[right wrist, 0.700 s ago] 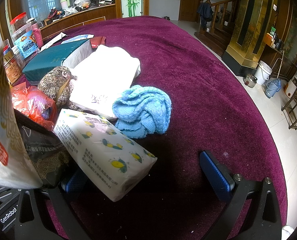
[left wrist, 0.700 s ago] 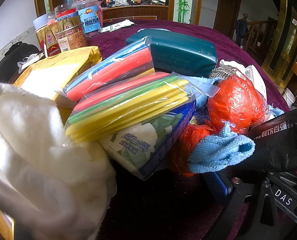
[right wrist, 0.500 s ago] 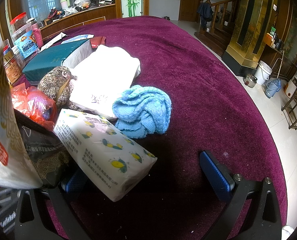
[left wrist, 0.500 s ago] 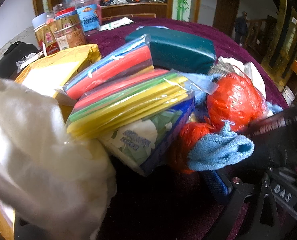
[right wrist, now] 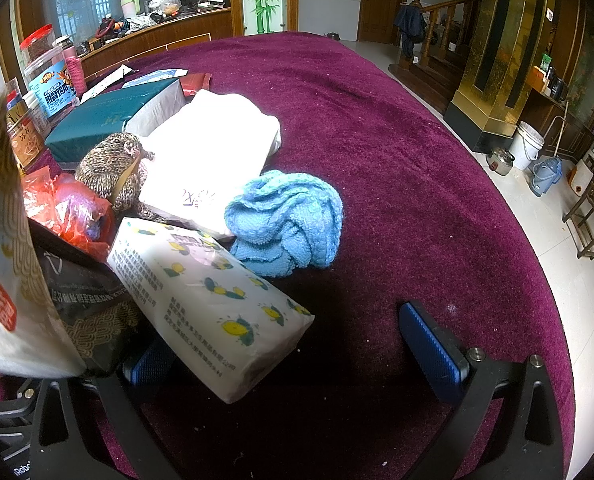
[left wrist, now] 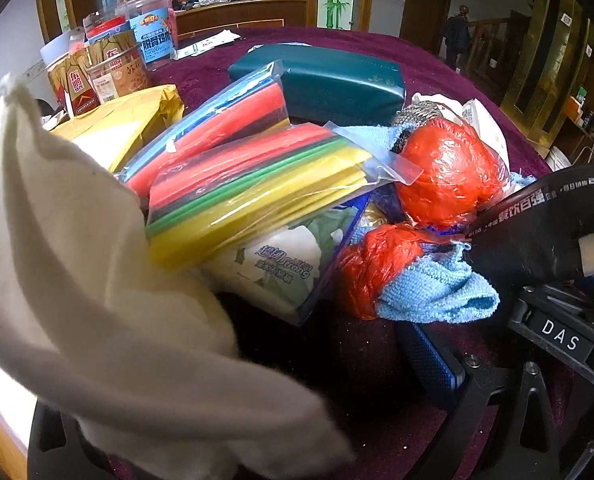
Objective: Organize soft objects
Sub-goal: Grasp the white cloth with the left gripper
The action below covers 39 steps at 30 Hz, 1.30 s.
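In the left wrist view a white cloth point(left wrist: 77, 260) lies over the left side and hides that finger. My left gripper point(left wrist: 253, 360) is open, and its blue right pad point(left wrist: 429, 360) sits under a light blue rag point(left wrist: 437, 288). Ahead are bags of coloured foam sheets point(left wrist: 249, 184), a green-printed tissue pack point(left wrist: 289, 264), two red plastic-wrapped balls point(left wrist: 449, 172) and a teal tissue pack point(left wrist: 337, 80). My right gripper point(right wrist: 289, 352) is open over the purple tablecloth point(right wrist: 397, 160). A lemon-printed tissue pack point(right wrist: 209, 300) lies against its left finger. Beyond it sit a blue knitted cloth point(right wrist: 289, 220) and a white bag point(right wrist: 209, 152).
Snack jars point(left wrist: 149, 32) and a yellow packet point(left wrist: 125, 120) stand at the back left. A black packet point(left wrist: 537, 232) overhangs the right of the left wrist view. A brown knitted bundle point(right wrist: 113, 168) lies by the white bag. The table's round edge runs along the right, with a bucket point(right wrist: 529, 148) on the floor.
In the left wrist view the white cloth now reaches higher and further across the bottom, and the pile has shifted slightly. The right wrist view is unchanged.
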Tool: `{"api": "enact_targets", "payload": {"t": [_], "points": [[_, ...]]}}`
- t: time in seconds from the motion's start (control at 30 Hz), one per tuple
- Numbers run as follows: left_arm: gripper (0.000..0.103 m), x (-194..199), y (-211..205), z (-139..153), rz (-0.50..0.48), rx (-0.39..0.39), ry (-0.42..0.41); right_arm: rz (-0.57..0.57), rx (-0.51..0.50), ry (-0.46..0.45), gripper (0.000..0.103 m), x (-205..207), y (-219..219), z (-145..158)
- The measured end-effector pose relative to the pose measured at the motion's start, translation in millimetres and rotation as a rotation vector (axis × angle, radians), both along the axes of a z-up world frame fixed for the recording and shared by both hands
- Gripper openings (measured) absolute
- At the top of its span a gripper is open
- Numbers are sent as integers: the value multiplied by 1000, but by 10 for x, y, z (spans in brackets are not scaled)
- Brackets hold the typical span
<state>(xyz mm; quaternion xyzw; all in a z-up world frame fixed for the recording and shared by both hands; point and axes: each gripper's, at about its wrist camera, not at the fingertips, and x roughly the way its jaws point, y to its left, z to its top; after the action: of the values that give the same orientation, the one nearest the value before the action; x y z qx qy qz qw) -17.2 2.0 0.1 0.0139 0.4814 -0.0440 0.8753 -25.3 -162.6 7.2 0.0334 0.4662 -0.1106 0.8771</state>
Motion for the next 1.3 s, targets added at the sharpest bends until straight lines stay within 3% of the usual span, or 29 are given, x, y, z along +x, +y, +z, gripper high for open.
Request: {"api": "enact_targets", "payload": {"t": [0.13, 0.33, 0.6, 0.8, 0.93, 1.13, 1.3], "points": [[103, -12, -5, 9, 0, 0, 0, 5, 1, 0, 103, 1, -1, 1], [103, -13, -12, 15, 0, 0, 1, 182, 35, 45, 103, -117, -75, 28], [103, -14, -13, 18, 0, -1, 2, 136, 36, 168, 102, -219, -31, 88], [102, 10, -4, 20, -3, -4, 3, 175, -78, -46, 102, -1007, -125, 589], [103, 17, 7, 19, -3, -1, 4, 94, -147, -396, 103, -1506, -368, 1022], [103, 31, -26, 20, 16, 9, 2, -37, -7, -380, 103, -877, -552, 836], [92, -31, 56, 82, -19, -43, 0, -1, 0, -389, 103, -704, -403, 596]]}}
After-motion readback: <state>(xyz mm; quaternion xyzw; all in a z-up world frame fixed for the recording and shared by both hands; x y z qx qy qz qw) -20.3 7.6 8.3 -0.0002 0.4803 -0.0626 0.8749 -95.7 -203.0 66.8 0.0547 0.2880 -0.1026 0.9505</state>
